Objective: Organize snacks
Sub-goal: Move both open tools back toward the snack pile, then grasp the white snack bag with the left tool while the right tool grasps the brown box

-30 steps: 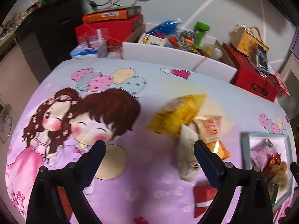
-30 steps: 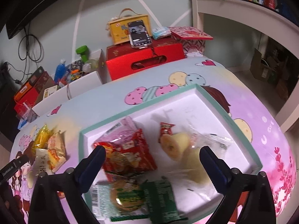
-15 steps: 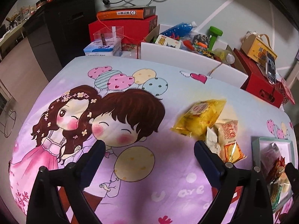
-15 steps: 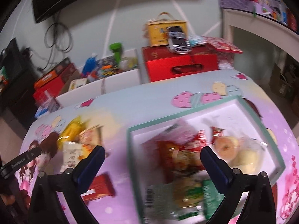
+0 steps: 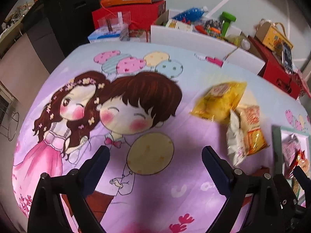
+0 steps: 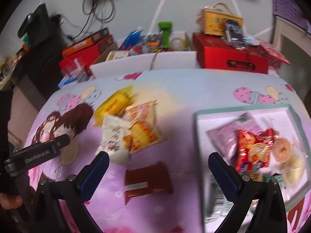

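Right gripper (image 6: 156, 165), fingers spread wide and holding nothing, is hovering over a red snack packet (image 6: 147, 181) lying on the cartoon-printed worktop (image 6: 180, 101) just left of the teal-rimmed tray (image 6: 200, 147). Left gripper (image 5: 154, 157), fingers likewise apart and empty, is hanging farther left of the tray. Yellow (image 6: 111, 104), white (image 6: 111, 137) and orange (image 6: 142, 128) packets are lying overlapped beyond the red one.

L claw (image 5: 155, 155): jaws spread wide, nothing between them, pointing fwd and down. R claw (image 6: 158, 162): jaws also wide apart, empty, angled down. In the right wrist view, the L claw's arm pokes in from the left edge; fingers (image 6: 10, 200) in a dark sleeve grip it.
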The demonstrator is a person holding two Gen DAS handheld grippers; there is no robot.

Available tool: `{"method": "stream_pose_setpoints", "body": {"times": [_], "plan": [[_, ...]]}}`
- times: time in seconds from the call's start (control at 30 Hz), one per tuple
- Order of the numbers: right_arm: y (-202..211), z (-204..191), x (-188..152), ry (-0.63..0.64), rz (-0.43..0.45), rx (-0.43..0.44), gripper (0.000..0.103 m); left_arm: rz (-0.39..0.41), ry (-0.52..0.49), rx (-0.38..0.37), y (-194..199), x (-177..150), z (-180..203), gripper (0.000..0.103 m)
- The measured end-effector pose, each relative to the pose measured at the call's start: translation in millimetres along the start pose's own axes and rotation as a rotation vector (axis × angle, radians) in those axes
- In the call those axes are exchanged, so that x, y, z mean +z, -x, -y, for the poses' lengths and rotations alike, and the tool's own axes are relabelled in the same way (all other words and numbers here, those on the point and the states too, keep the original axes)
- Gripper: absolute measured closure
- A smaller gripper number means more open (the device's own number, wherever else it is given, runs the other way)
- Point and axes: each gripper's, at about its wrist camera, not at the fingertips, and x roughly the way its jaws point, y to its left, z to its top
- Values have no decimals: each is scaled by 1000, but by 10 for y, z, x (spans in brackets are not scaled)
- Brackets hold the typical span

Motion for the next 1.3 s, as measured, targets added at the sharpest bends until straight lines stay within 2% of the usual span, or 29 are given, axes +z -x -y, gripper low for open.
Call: {"method": "stream_pose_setpoints", "body": {"times": [0.27,0.67,1.03,1.3], "plan": [[-333,-73,-151,-1,-123,48,0,-61,-11,0,-178,-29,18,7],[-680,-104,-263,4,-213,25,0,-82,-11,-33,-245,-36,39,7],[-763,-129,-281,51,-205,-51,0,-82,49,-63,-174,38,-43,7],[-703,3,-258,9,-188,-35,5,-44,64,-159,-94,129,34,7]]}}
